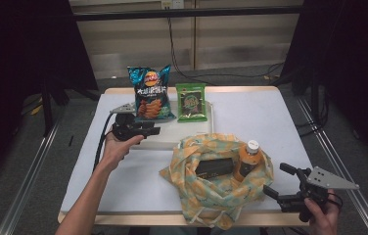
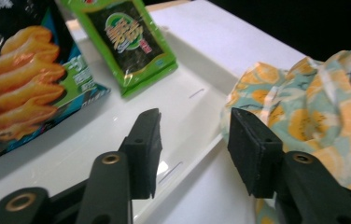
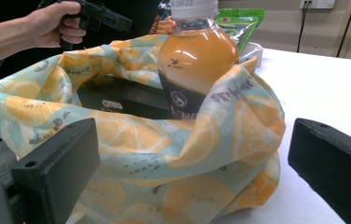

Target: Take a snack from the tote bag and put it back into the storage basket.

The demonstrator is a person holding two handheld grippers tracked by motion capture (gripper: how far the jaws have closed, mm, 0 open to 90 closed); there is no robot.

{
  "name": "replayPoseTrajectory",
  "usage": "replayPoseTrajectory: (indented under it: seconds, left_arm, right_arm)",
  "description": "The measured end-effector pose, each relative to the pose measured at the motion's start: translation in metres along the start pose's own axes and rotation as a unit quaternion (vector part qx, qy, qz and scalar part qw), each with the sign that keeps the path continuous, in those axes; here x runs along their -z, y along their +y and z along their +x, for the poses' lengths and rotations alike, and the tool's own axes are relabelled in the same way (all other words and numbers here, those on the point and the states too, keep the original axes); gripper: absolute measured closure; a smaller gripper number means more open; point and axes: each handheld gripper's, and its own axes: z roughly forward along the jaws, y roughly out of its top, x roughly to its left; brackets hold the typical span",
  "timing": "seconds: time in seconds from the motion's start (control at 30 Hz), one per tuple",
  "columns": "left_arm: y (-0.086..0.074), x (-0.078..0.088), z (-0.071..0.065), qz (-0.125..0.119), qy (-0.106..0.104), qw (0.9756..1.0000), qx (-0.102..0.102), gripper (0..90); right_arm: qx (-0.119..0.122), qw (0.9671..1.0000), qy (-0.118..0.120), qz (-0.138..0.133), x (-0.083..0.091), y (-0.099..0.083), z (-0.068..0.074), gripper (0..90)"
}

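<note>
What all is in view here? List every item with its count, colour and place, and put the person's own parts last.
table: one, white top with a wooden edge, centre.
tray: one, white, far middle of the table.
chips bag: one, blue with orange chips pictured, standing on the tray's left.
seaweed packet: one, green, standing on the tray's right.
cloth bag: one, pale teal with orange citrus print, open, near middle.
juice bottle: one, orange with a white cap, upright in the bag.
dark box: one, black, inside the bag.
left gripper: one, black, jaws open, empty, at the tray's near edge.
right gripper: one, black, jaws open, beside the bag.
</note>
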Motion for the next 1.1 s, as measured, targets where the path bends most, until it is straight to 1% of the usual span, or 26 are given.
replayPoseTrajectory:
  seconds: [0.03,0.07,0.13,0.2,0.23,0.27,0.3,0.33,0.37,0.47,0.5,0.53,0.57,0.63,0.67,0.7,0.73,0.8,0.83,0.9,0.93,0.97,1.0,1.03,1.07,1.1]
  left_arm:
    - [0.001,0.001,-0.003,-0.004,-0.005,1.0,-0.001,51.2]
    - [0.001,0.002,-0.006,-0.007,-0.007,0.9999,-0.004,51.2]
    - [0.002,0.004,-0.014,-0.015,-0.01,0.9998,-0.012,50.2]
    - [0.003,0.005,-0.019,-0.021,-0.014,0.9996,-0.013,49.2]
    - [0.003,0.006,-0.023,-0.024,-0.019,0.9994,-0.015,47.7]
    - [0.003,0.007,-0.027,-0.029,-0.019,0.9992,-0.02,44.5]
    - [0.003,0.007,-0.031,-0.034,-0.02,0.999,-0.022,41.8]
    - [0.003,0.008,-0.035,-0.042,-0.024,0.9985,-0.024,42.0]
    - [0.003,0.008,-0.039,-0.048,-0.029,0.9981,-0.024,41.9]
    - [0.004,0.009,-0.053,-0.053,-0.027,0.9976,-0.037,41.0]
    - [0.004,0.009,-0.058,-0.053,-0.03,0.9974,-0.038,40.3]
    - [0.005,0.008,-0.063,-0.052,-0.037,0.997,-0.045,40.3]
    - [0.005,0.007,-0.069,-0.053,-0.037,0.9966,-0.05,40.3]
    - [0.007,0.005,-0.079,-0.053,-0.047,0.9959,-0.056,40.6]
    - [0.007,0.005,-0.084,-0.053,-0.048,0.9955,-0.062,41.3]
    - [0.008,0.004,-0.087,-0.053,-0.051,0.9951,-0.066,42.1]
    - [0.009,0.002,-0.092,-0.056,-0.059,0.9942,-0.07,42.8]
    - [0.011,0.0,-0.099,-0.054,-0.066,0.9935,-0.076,43.0]
    - [0.012,-0.001,-0.102,-0.053,-0.069,0.993,-0.08,43.0]
    - [0.013,-0.004,-0.106,-0.058,-0.075,0.9926,-0.076,43.0]
    - [0.015,-0.006,-0.109,-0.056,-0.076,0.9921,-0.082,43.0]
    - [0.017,-0.011,-0.116,-0.055,-0.076,0.9916,-0.089,43.0]
    - [0.018,-0.013,-0.118,-0.055,-0.078,0.9911,-0.093,43.0]
    - [0.018,-0.013,-0.118,-0.055,-0.078,0.9911,-0.093,42.9]
    - [0.018,-0.017,-0.122,-0.057,-0.079,0.991,-0.092,42.9]
    - [0.019,-0.023,-0.128,-0.053,-0.081,0.9904,-0.098,42.6]
  right_arm:
    - [-0.001,1.0,-0.001,0.0,0.0,0.0,0.0,1.6]
    - [-0.001,1.0,0.004,0.004,0.0,0.001,0.0,1.7]
    - [-0.004,1.0,-0.003,0.001,-0.001,0.001,0.0,2.4]
    - [-0.006,1.0,-0.005,0.001,-0.001,0.002,0.0,3.3]
    - [-0.009,0.9998,-0.014,0.004,-0.002,0.002,0.001,4.5]
    - [-0.008,0.9998,-0.019,0.006,-0.002,0.002,0.0,5.0]
    - [-0.011,0.9997,-0.022,0.008,-0.002,0.002,0.0,5.1]
    - [-0.016,0.9996,-0.022,0.007,-0.002,0.003,0.0,5.6]
    - [-0.014,0.9996,-0.023,0.008,-0.002,0.003,0.0,7.4]
    - [-0.016,0.9995,-0.028,0.001,-0.001,0.005,-0.001,11.3]
    - [-0.014,0.9994,-0.031,-0.001,0.0,0.005,0.0,13.5]
    - [-0.016,0.9994,-0.032,-0.003,0.0,0.006,0.0,14.9]
    - [-0.016,0.9993,-0.033,-0.002,0.0,0.006,0.0,16.2]
    - [-0.014,0.9992,-0.037,-0.004,-0.001,0.008,0.001,19.5]
    - [-0.01,0.9993,-0.036,-0.003,-0.001,0.008,0.001,21.4]
    - [-0.013,0.9993,-0.035,-0.002,-0.001,0.009,0.001,23.8]
    - [-0.012,0.9993,-0.034,-0.002,-0.002,0.009,0.002,26.0]
    - [-0.004,0.9996,-0.028,-0.001,-0.003,0.012,0.0,30.7]
    - [-0.005,0.9996,-0.026,-0.002,-0.003,0.014,0.0,31.7]
    - [-0.004,0.9996,-0.027,-0.003,-0.005,0.016,0.0,36.4]
    - [0.0,0.9997,-0.025,-0.001,-0.005,0.017,-0.001,37.6]
    - [0.001,0.9997,-0.024,0.001,-0.006,0.018,-0.002,41.2]
    - [0.006,0.9997,-0.024,0.002,-0.007,0.02,-0.004,46.5]
    - [0.003,0.9998,-0.021,0.006,-0.008,0.02,-0.005,48.4]
    - [0.003,0.9998,-0.021,0.006,-0.008,0.02,-0.005,48.4]
    - [0.005,0.9996,-0.02,0.02,-0.013,0.018,-0.009,53.3]
